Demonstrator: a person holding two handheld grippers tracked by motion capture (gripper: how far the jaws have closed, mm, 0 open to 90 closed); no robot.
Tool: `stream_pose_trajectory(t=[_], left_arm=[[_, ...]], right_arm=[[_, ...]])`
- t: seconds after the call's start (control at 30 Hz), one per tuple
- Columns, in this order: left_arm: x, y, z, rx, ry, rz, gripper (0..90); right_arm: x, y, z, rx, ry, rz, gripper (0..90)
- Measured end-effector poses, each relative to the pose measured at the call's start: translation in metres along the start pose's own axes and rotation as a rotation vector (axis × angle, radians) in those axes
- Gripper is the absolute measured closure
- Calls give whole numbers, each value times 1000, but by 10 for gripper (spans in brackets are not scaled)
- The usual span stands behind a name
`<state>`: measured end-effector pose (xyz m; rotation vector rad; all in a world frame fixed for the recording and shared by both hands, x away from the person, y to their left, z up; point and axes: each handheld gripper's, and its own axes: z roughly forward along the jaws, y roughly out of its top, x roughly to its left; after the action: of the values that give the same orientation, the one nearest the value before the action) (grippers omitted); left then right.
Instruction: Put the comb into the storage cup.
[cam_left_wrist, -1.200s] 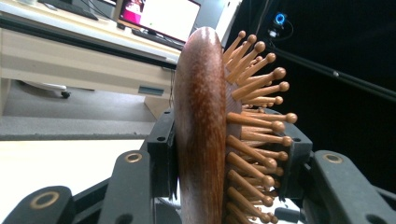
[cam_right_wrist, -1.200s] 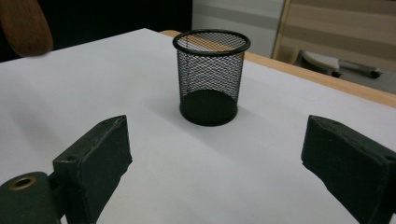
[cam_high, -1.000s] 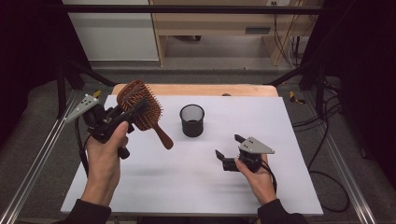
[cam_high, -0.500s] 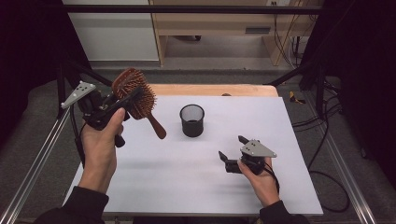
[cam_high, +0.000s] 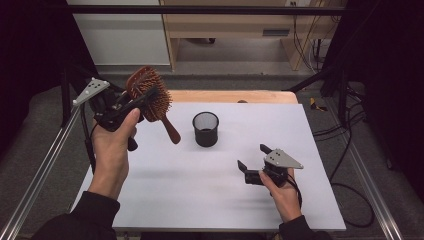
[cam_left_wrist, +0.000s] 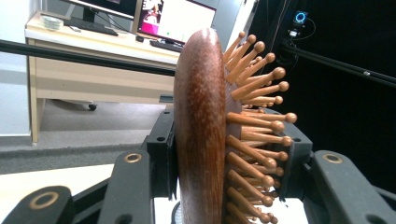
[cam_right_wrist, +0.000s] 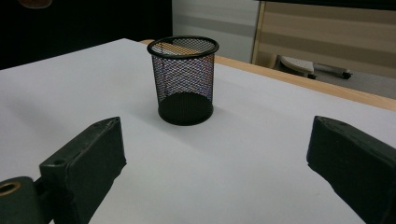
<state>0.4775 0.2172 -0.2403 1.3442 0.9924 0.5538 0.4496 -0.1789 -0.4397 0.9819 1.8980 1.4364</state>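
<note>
The reddish-brown wooden paddle hairbrush with ball-tipped wooden bristles (cam_high: 150, 95) is held up in the air above the far left corner of the table, well clear of its surface. Its oval head sits between the fingers of the left gripper (cam_high: 131, 102), which are clamped on it from both sides: in the left gripper view the smooth back of the hairbrush (cam_left_wrist: 201, 130) stands edge-on and upright, one black finger pressing against the back and the other against the bristle side. In the high view the handle slants down and to the right from the head, its end hanging free over the table. The left hand (cam_high: 112, 145) grips the gripper from below, thumb up beside the brush head, and the grey three-cornered plate sticks out to the left.

To the right of the handle's end, and apart from it, a small black wire-mesh cup (cam_high: 206, 128) stands upright on the white table (cam_high: 175, 190), towards its far middle. Nothing can be seen inside it in the right gripper view, where the mesh cup (cam_right_wrist: 183, 79) rises ahead between the two fingers.

Nearer and further right, the right gripper (cam_high: 256, 162) rests low over the table in the right hand (cam_high: 284, 192). Its fingers stand wide apart with nothing between them, pointing left and far towards the cup.
</note>
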Motion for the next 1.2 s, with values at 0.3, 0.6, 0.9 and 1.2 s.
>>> stream_pose_trajectory(t=[0.3,0.6,0.9,1.2], left_arm=[[4,-4,12,10,3,9,516],[3,-2,38,25,-37,35,515],[-8,-8,61,39,-63,74,515],[-9,-10,75,28,-61,50,515]], right_arm=[[-2,2,-4,-10,8,2,37],[-12,2,-10,-39,-7,47,37],[-11,3,-14,-51,-9,55,36],[-9,0,-21,-24,-14,36,28]])
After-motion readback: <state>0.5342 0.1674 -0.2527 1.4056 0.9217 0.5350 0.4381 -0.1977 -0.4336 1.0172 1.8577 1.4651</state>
